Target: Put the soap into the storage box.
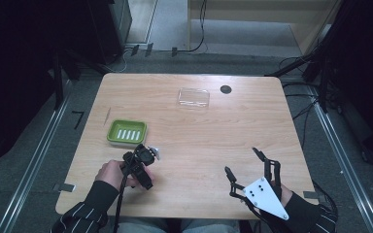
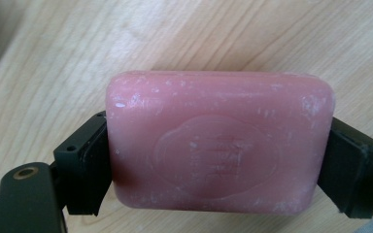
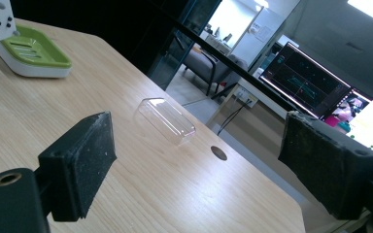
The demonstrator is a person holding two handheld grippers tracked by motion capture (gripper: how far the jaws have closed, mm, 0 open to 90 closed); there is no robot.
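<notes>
Left gripper (image 1: 143, 158) fingers clamp the pink rectangular soap bar (image 2: 218, 143) by its short ends, beside the green slotted soap dish (image 1: 127, 132), presumably its destination; right gripper (image 1: 245, 162) fingers spread, idle.

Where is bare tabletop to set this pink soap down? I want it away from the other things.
Widest free patch: mid-table between the green soap dish, the clear lid and the right gripper. The left back corner behind the dish is also bare. Tightest is around the left gripper, holding the soap beside the dish.

Pink soap bar (image 2: 218, 145), embossed face up, w/ white scuffs, clamped above tabletop
</notes>
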